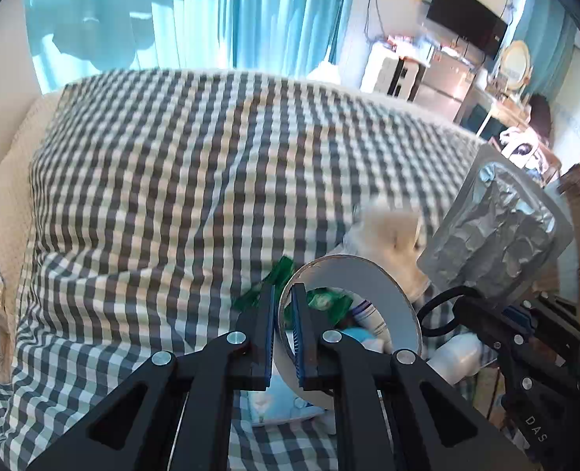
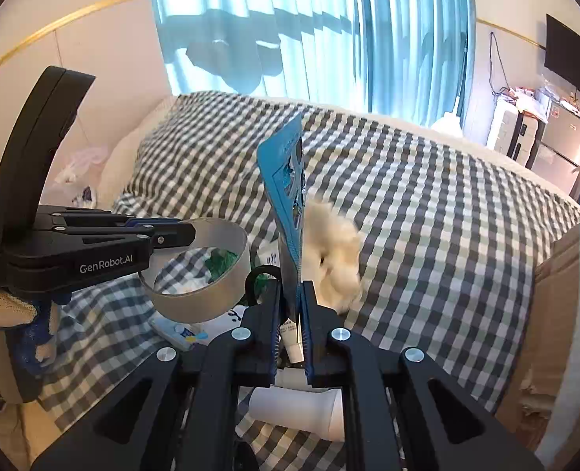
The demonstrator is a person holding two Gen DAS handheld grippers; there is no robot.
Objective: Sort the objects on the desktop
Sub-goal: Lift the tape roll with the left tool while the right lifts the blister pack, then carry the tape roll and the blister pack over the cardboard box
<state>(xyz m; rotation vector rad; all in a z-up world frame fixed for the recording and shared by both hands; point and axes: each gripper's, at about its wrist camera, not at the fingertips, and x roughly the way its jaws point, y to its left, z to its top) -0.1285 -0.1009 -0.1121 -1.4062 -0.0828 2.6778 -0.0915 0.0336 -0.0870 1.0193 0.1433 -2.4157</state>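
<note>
Left gripper [image 1: 281,316] fingers clamped on wall of grey tape roll [image 1: 372,286]: light, stiff. Right gripper [image 2: 290,314] fingers pinching blue foil-backed blister pack [image 2: 288,188] at bottom edge: thin, flexible, may swing.

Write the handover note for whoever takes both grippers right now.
Left gripper: jaws shut on the wall of the tape roll, held off the checked bedcover.
Right gripper: jaws shut on a flat blue and silver blister pack, standing upright.
On the cover below: a white bottle, green wrappers, a fluffy cream toy, black scissors, and a small blue and white packet.
A cardboard box stands at the right; whether it is the sorting bin I cannot tell.
Done: two items picked up. Left: place them, then sort the rest.
</note>
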